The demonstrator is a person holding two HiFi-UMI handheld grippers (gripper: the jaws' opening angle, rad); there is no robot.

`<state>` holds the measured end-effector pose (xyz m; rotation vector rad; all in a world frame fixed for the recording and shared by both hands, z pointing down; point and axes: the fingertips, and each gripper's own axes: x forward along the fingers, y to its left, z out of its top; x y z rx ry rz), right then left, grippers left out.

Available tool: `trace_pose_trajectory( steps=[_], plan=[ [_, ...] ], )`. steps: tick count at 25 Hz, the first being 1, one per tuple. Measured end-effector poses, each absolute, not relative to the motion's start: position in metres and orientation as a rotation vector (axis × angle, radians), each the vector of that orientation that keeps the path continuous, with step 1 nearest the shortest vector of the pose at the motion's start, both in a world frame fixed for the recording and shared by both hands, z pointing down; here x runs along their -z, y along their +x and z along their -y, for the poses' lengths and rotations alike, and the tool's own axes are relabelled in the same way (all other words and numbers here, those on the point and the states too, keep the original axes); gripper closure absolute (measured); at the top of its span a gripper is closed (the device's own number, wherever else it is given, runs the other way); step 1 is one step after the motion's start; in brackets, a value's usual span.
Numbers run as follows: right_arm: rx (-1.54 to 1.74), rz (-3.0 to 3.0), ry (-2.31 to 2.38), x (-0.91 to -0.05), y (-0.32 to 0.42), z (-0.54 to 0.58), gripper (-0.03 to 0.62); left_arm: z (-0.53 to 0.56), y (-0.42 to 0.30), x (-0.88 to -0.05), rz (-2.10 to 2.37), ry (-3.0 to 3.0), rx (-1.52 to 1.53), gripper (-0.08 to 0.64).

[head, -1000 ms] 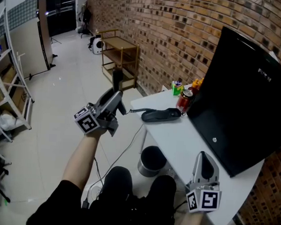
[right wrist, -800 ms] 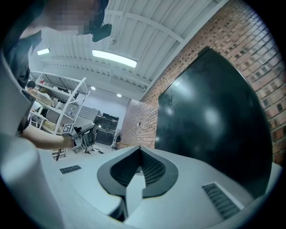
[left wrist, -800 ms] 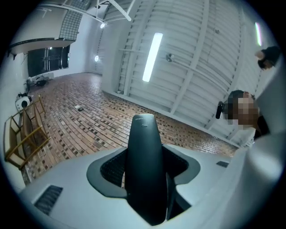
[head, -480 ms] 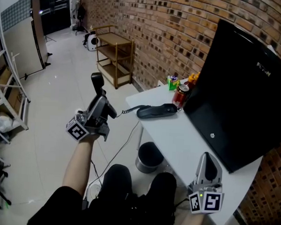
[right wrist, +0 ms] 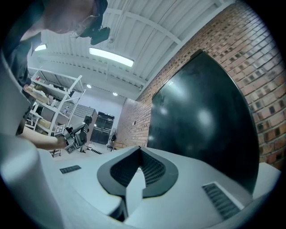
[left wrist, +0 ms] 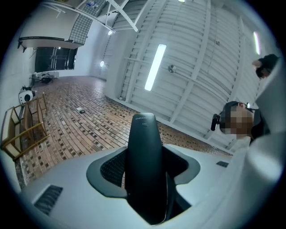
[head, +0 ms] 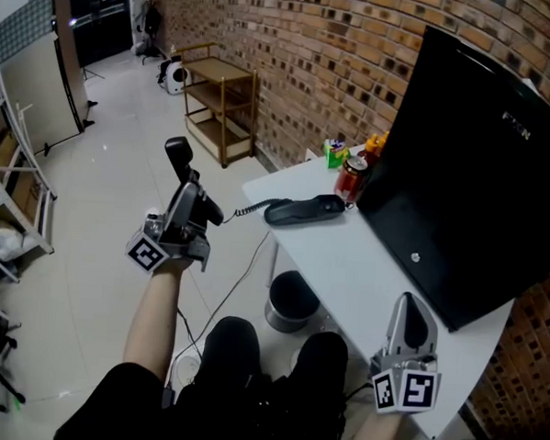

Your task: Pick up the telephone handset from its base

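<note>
Fingers of the left gripper [head: 195,201] clamped the telephone handset [left wrist: 144,165], its lower end hidden between them, well clear of its base [head: 303,209] on the bench [head: 346,273]; the right gripper [head: 407,306] was closed, empty.

My head camera looks steeply down; gripper cameras hug my jaws, facing upward. Head and right views share the large black screen [head: 470,179] [right wrist: 201,116].

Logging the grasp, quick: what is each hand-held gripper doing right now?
Left hand-held gripper: shut on the telephone handset.
Right hand-held gripper: shut, holding nothing.
</note>
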<state>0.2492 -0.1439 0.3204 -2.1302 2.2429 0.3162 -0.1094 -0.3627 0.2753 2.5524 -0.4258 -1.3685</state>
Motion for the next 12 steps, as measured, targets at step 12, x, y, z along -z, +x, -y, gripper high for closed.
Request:
trace_pose_trajectory(
  steps=[12],
  plan=[
    [-0.347, -2.222, -2.128, -0.3183, 0.2514, 0.1445, 0.583, 0.3594, -0.0994, -0.277, 0.44, 2.6, 1.298, 0.308]
  ],
)
